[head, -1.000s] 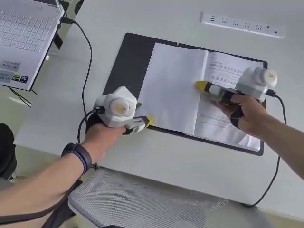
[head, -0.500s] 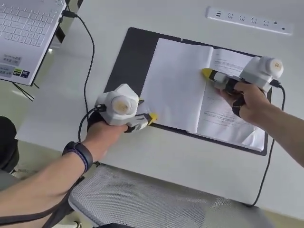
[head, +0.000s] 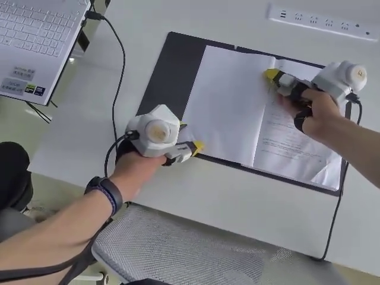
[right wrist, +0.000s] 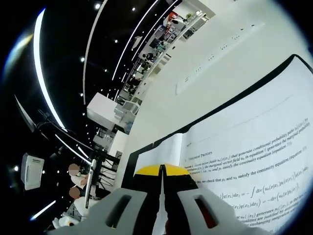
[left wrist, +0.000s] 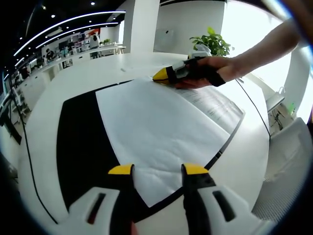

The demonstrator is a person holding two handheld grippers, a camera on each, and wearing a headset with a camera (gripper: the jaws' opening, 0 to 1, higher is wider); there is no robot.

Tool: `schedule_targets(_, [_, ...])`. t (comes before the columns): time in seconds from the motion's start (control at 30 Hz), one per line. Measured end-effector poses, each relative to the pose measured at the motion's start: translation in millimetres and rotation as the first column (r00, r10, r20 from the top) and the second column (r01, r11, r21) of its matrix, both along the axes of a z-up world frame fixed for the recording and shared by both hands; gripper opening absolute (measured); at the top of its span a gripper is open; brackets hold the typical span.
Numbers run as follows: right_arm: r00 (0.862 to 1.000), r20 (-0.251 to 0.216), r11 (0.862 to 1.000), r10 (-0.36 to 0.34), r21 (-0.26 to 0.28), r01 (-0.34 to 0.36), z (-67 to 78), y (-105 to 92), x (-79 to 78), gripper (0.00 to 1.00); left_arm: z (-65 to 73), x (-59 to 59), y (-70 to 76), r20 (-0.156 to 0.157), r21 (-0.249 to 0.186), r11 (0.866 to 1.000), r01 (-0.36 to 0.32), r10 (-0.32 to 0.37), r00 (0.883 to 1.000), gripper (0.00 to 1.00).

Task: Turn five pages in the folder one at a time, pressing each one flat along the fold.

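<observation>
A black folder (head: 165, 72) lies open on the white table, a blank turned page (head: 228, 101) on its left half and a printed page (head: 294, 139) on its right. My right gripper (head: 272, 75) is shut, its yellow tips pressed onto the paper near the top of the fold; in the right gripper view the shut tips (right wrist: 161, 171) rest on the printed page (right wrist: 254, 137). My left gripper (head: 197, 146) is open at the folder's near left corner. In the left gripper view its jaws (left wrist: 158, 170) straddle the corner of the blank page (left wrist: 161, 127), apart from it.
An open laptop (head: 35, 41) sits at the far left with a black cable (head: 116, 71) running along the table. A white power strip (head: 323, 22) lies at the back right. A mesh chair seat (head: 178, 249) is below the table's near edge.
My right gripper has slid along the fold toward the top of the page, still shut. The left gripper has stayed at the folder's near corner; the head camera shifted.
</observation>
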State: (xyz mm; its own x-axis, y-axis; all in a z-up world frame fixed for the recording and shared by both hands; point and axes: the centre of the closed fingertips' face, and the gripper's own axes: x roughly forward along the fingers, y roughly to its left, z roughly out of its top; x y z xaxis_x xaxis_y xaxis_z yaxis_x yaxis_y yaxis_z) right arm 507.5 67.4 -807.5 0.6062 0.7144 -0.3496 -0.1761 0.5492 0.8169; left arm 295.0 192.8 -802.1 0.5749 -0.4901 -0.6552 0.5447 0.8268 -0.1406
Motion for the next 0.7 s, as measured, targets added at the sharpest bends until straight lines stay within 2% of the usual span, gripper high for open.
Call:
schedule_targets(0.17, [0.999,0.002,0.999,-0.034,0.009,0.034,0.0,-3.3,15.8,0.00,0.1,-0.6,-0.8,-0.002,0.001,1.000,0.002,-0.002,1.000,0.38])
schedule_targets(0.3, [0.999,0.015,0.999,-0.028,-0.017,0.029,-1.5,-3.1,26.1,0.00,-1.5,0.4,-0.1,-0.001,0.000,1.000,0.000,0.000,1.000,0.37])
schedule_targets(0.5, [0.999,0.009,0.999,-0.051,-0.017,0.051,-2.6,-4.5,43.4,0.00,-2.5,1.5,0.8,-0.003,0.000,1.000,0.001,-0.001,1.000,0.36])
schedule_targets(0.53, [0.998,0.005,0.998,-0.062,-0.013,0.062,-2.4,-4.7,45.3,0.00,-2.5,1.7,0.9,-0.003,0.001,1.000,0.001,-0.001,1.000,0.36])
schedule_targets(0.6, [0.994,-0.033,0.994,-0.106,0.033,0.107,-1.4,-5.8,51.4,0.00,-3.9,2.6,1.4,-0.004,-0.001,1.000,-0.002,0.002,1.000,0.36])
schedule_targets(0.7, [0.992,-0.032,0.992,-0.118,0.035,0.120,-1.6,-8.4,55.1,0.00,-3.8,2.4,0.8,-0.007,-0.003,1.000,-0.004,0.004,1.000,0.37])
